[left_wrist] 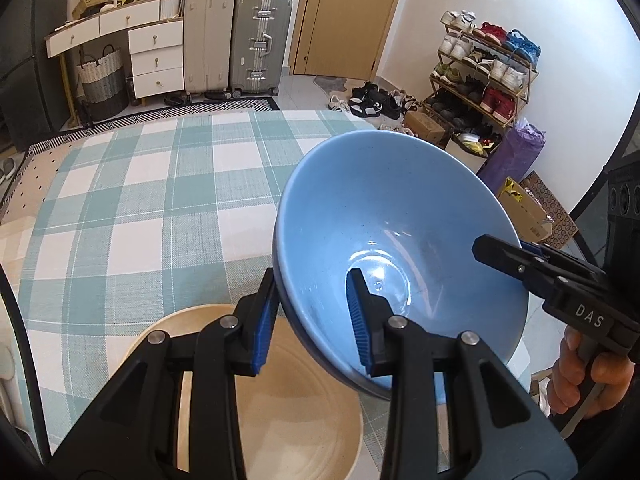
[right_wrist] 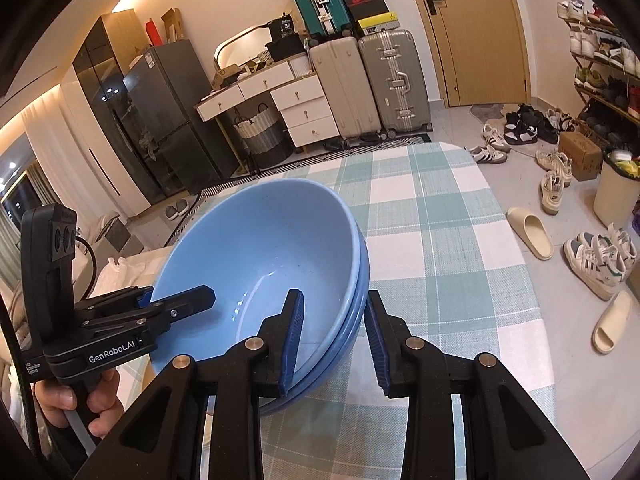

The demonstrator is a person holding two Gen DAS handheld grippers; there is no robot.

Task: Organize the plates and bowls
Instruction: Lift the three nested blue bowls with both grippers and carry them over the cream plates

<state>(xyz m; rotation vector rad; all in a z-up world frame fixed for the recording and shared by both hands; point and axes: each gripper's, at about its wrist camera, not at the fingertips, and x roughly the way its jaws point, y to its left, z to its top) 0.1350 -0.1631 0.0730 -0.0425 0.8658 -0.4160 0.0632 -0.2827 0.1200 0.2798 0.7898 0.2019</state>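
Both tongs, left (left_wrist: 316, 320) and right (right_wrist: 334, 344), clamp opposite rims of stacked blue bowls (right_wrist: 260, 264); uneven lifting could tip them onto beige plate (left_wrist: 296, 412) below.

Nested bowls (left_wrist: 384, 216) between my left hand-held gripper (left_wrist: 312, 320) and right hand-held gripper (right_wrist: 334, 344), above the surface (left_wrist: 140, 200), plate (left_wrist: 296, 420) below left.

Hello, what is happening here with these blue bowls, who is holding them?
A person holds a stack of blue bowls with two handheld grippers, one on each side of the rim. The left gripper and the right gripper are each shut on the rim. The stack hangs tilted above the checked tablecloth. A beige plate lies on the table just below the left gripper.
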